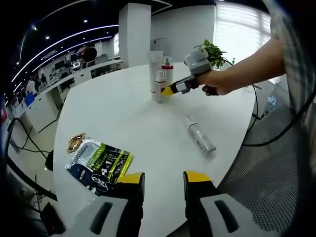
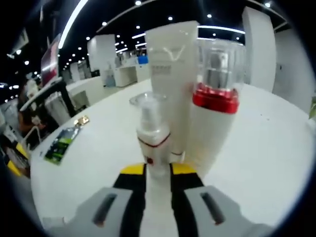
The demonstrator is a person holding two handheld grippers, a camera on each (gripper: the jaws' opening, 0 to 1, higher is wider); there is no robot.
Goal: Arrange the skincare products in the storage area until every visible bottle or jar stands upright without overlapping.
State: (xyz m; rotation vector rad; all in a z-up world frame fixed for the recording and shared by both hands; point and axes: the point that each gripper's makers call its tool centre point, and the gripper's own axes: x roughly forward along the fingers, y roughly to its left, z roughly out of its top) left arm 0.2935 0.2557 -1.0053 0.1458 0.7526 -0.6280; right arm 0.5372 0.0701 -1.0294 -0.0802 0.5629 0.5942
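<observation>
Tongs of the right hand (image 2: 158, 170) clasp a small spray bottle (image 2: 153, 136) upright at centre frame, beside a white tube (image 2: 170, 59) and red-collared pump bottle (image 2: 215, 103). Left tongs (image 1: 164, 180) gape empty at the bottom edge over the counter (image 1: 123, 118); another bottle (image 1: 200, 135) lies flat right of centre.

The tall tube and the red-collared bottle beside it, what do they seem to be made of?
The tall tube looks like matte, opaque white plastic: soft, even sheen, faint grey print. The red-collared bottle seems glossy white plastic, with a clear cap you can see the silvery pump through; the cap could be plastic or glass, hard to say.
</observation>
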